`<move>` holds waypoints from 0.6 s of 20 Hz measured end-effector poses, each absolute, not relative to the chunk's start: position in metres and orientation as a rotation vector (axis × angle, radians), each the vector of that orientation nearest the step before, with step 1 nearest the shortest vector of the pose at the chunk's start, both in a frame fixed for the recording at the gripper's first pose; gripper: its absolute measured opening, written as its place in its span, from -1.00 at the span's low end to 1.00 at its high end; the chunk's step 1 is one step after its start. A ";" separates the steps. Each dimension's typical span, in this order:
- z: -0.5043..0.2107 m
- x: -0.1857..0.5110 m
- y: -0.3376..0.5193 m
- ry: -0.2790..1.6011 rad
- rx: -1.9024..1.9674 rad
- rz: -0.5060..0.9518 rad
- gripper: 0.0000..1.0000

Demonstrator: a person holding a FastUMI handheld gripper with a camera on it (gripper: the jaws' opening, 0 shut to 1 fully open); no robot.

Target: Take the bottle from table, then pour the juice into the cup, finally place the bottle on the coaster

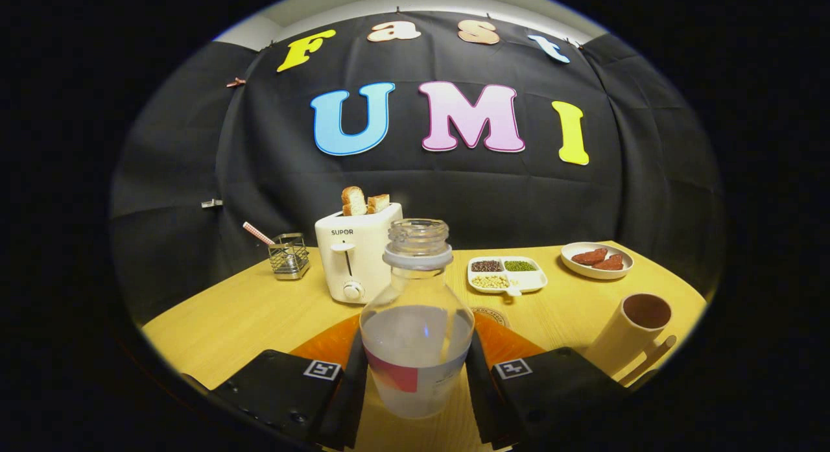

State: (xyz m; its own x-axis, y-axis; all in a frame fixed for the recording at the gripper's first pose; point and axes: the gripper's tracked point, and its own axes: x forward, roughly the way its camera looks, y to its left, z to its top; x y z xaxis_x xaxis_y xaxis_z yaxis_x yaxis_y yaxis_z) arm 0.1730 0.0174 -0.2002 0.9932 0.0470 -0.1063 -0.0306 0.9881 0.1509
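Note:
A clear bottle (415, 348) stands upright between my fingers, its mouth uncapped and a cloudy pale juice filling its lower half. My gripper (415, 364) is shut on it, with one finger (353, 380) pressing on each side of its body. Whether its base rests on the table or hangs just above it is unclear. A beige cup (632, 332) with a dark inside and a handle stands ahead and to the right of the fingers. Just beyond the bottle, a small round coaster (494, 316) peeks out, partly hidden by the bottle.
An orange mat (324, 345) lies under the bottle on the wooden table (246, 316). Beyond stand a white toaster (353, 254) with bread, a wire basket (289, 256), a divided dish of beans (507, 274) and a plate of red food (596, 260).

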 end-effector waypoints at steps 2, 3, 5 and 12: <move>-0.204 0.172 0.015 0.155 0.227 0.054 0.41; -0.202 0.170 0.015 0.169 0.272 0.064 0.41; -0.189 0.166 0.012 0.171 0.386 0.075 0.41; -0.161 0.153 -0.033 0.183 0.763 0.007 0.41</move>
State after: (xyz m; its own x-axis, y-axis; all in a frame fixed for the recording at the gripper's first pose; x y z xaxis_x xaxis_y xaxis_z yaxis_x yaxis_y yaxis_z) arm 0.1527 -0.0326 -0.1605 0.9840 0.0726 -0.1627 0.0604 0.7232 0.6880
